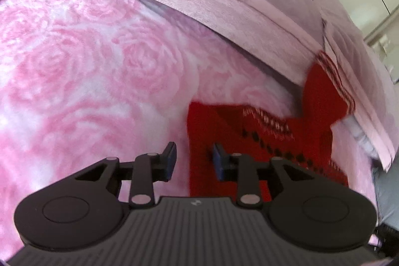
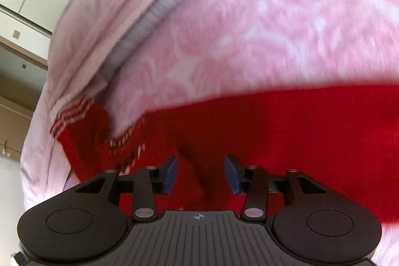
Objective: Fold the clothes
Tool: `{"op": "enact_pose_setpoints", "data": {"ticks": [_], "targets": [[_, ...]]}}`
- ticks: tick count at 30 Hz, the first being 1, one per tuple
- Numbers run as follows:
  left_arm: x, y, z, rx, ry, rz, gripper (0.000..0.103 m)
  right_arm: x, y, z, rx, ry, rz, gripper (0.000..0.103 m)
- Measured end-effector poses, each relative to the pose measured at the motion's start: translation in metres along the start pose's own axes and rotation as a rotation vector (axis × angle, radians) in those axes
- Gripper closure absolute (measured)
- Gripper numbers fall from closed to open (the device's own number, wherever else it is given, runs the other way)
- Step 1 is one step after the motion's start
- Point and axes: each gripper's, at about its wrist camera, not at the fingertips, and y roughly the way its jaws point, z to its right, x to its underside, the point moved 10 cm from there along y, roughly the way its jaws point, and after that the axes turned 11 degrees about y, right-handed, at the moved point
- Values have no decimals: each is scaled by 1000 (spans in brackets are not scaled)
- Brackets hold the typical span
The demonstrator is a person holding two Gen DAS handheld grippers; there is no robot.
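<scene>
- My left tool point(image 1: 192, 161) hangs wide and empty at lower centre, straddling the left edge of the red sweater point(image 1: 261, 141).
- My right tool point(image 2: 201, 175) gapes wide too, holding nothing above the sweater point(image 2: 286, 126).
- The sweater lies spread on the rose-patterned pink blanket point(image 1: 87, 61), its striped cuff point(image 1: 334, 76) against a pale pink fabric edge point(image 1: 224, 4), right of frame.

The red sweater point(image 2: 286, 131) looks like soft matt knit, the rose-print blanket point(image 1: 82, 59) is fuzzy fleece, and the pale pink quilt point(image 1: 224, 4) behind has a finely textured, slightly sheeny weave.
</scene>
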Motion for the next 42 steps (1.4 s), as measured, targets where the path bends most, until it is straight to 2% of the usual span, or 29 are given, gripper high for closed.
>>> {"op": "enact_pose_setpoints", "data": {"ticks": [3, 4, 5, 6, 11, 15, 18, 19, 21, 22, 23, 26, 29, 30, 32, 33, 34, 35, 36, 39, 41, 42], "targets": [[14, -13, 2, 1, -16, -13, 77, 11, 10, 0, 13, 9, -37, 57], [19, -15, 3, 4, -24, -18, 77, 13, 14, 1, 36, -3, -43, 61], [22, -18, 4, 4, -26, -23, 77, 16, 17, 1, 63, -22, -44, 94], [24, -19, 6, 4, -24, -28, 77, 17, 17, 1, 82, -40, -39, 103], [32, -22, 21, -15, 54, -47, 77, 25, -2, 10, 181, -100, 5, 103], [36, -30, 37, -23, 113, -53, 77, 27, -10, 15, 172, -105, 6, 103], [44, -38, 47, -22, 127, -68, 77, 27, -41, 21, 144, -63, 26, 102], [47, -41, 50, -18, 120, -76, 77, 27, -55, 35, 145, -11, 38, 99], [55, -48, 57, -10, 103, -91, 77, 25, -84, 69, 153, 118, 79, 78], [59, -51, 60, -4, 96, -98, 77, 23, -101, 90, 162, 187, 112, 49], [64, -54, 64, 3, 92, -104, 77, 21, -119, 114, 174, 261, 154, 36], [81, -60, 77, 29, 86, -133, 77, 12, -173, 176, 124, 454, 289, 36], [98, -63, 90, 46, 88, -157, 77, 1, -212, 222, 67, 613, 423, 37], [101, -64, 93, 51, 84, -162, 77, -1, -219, 233, 59, 649, 450, 38], [108, -64, 101, 63, 73, -169, 77, -6, -228, 253, 41, 721, 490, 54], [110, -64, 104, 71, 69, -170, 77, -8, -228, 261, 28, 760, 492, 57], [111, -65, 107, 78, 67, -170, 77, -10, -227, 267, 26, 787, 494, 66], [112, -66, 110, 84, 67, -169, 77, -11, -227, 272, 33, 805, 497, 86], [112, -67, 111, 89, 69, -168, 77, -13, -226, 275, 61, 809, 496, 99], [110, -72, 108, 90, 65, -157, 77, -24, -230, 256, 169, 668, 518, 99], [108, -77, 98, 80, 43, -150, 77, -34, -234, 221, 263, 470, 543, 100], [107, -80, 92, 74, 29, -147, 77, -30, -229, 192, 265, 362, 542, 100]]}}
